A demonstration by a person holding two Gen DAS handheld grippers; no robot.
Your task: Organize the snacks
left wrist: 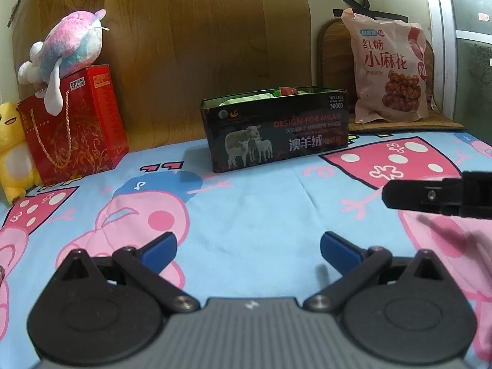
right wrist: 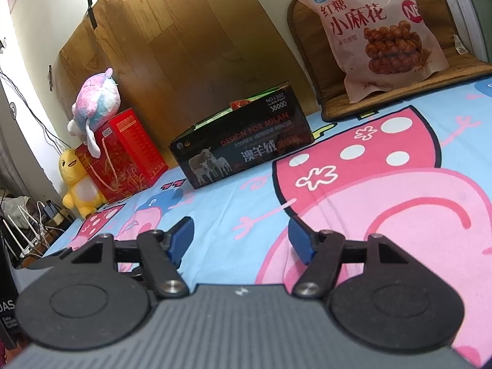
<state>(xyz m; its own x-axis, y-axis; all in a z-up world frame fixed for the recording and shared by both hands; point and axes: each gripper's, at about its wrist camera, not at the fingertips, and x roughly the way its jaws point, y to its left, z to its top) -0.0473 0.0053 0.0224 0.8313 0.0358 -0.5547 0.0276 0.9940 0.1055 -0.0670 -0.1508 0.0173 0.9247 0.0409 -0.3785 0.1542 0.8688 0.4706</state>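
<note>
A black open-top box printed with sheep stands on the cartoon bedsheet and holds green and red snack packets. The same box lies ahead and left in the right wrist view. A large pink snack bag leans upright on a woven cushion at the back right, also seen as the bag near the top right. My left gripper hovers over the sheet, open and empty. My right gripper is open too, with nothing between its blue pads; one of its black fingers pokes in at the right of the left wrist view.
A red gift box with a pink-blue plush on top stands at the back left, beside a yellow plush. A wooden panel backs the bed. Cables and clutter lie off the bed's left edge.
</note>
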